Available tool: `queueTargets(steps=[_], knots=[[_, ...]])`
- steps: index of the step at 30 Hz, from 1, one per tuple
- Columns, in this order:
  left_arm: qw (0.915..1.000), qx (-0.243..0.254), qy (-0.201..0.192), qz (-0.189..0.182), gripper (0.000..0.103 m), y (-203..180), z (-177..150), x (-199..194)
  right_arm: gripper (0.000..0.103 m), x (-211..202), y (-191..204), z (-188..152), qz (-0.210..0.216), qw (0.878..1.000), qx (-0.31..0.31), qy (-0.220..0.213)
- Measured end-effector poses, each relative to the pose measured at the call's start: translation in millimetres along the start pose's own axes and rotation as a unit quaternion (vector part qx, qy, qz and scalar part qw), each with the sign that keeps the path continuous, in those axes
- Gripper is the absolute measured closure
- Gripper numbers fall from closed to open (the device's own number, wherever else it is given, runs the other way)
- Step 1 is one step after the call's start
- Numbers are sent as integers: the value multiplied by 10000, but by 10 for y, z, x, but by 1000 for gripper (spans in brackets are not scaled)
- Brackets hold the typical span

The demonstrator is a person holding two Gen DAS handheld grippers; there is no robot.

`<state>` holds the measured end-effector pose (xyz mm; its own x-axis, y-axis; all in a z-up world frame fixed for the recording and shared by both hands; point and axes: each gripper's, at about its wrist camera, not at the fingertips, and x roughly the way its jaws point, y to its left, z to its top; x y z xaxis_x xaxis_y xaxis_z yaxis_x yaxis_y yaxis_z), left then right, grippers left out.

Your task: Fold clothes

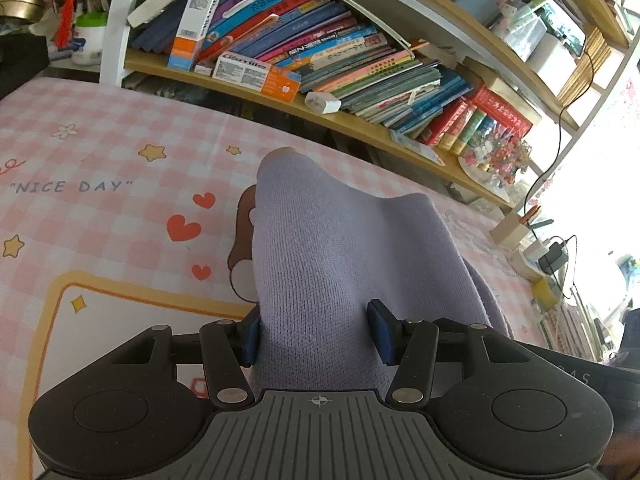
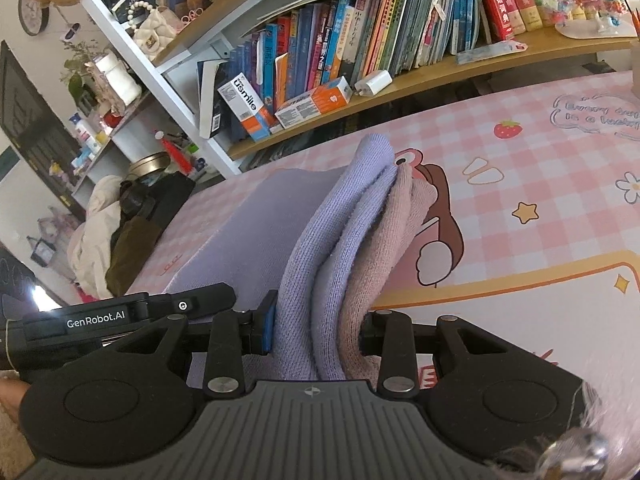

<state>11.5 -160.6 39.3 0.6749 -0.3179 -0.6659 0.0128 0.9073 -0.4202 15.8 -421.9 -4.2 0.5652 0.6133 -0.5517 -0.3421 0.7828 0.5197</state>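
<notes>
A lilac knit garment lies on the pink checked tablecloth. In the left wrist view it runs between the blue pads of my left gripper, which is closed on a thick fold of it. In the right wrist view the same garment is bunched in several layers, lilac outside and pinkish inside, and my right gripper is shut on that bundle. A flat part of the garment spreads to the left on the table. The left gripper's body shows at lower left.
A low wooden shelf packed with books and boxes runs along the far table edge. A black bag and piled clothes sit past the table's left end. Chargers and cables lie at the right end.
</notes>
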Motion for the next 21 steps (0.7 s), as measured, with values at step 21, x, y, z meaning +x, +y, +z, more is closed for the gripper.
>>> queueTargets(steps=[21], knots=[[9988,-31,-161,-471,51,1125,481,-173,71,697,1052,10,-246,9984,-220,-458]])
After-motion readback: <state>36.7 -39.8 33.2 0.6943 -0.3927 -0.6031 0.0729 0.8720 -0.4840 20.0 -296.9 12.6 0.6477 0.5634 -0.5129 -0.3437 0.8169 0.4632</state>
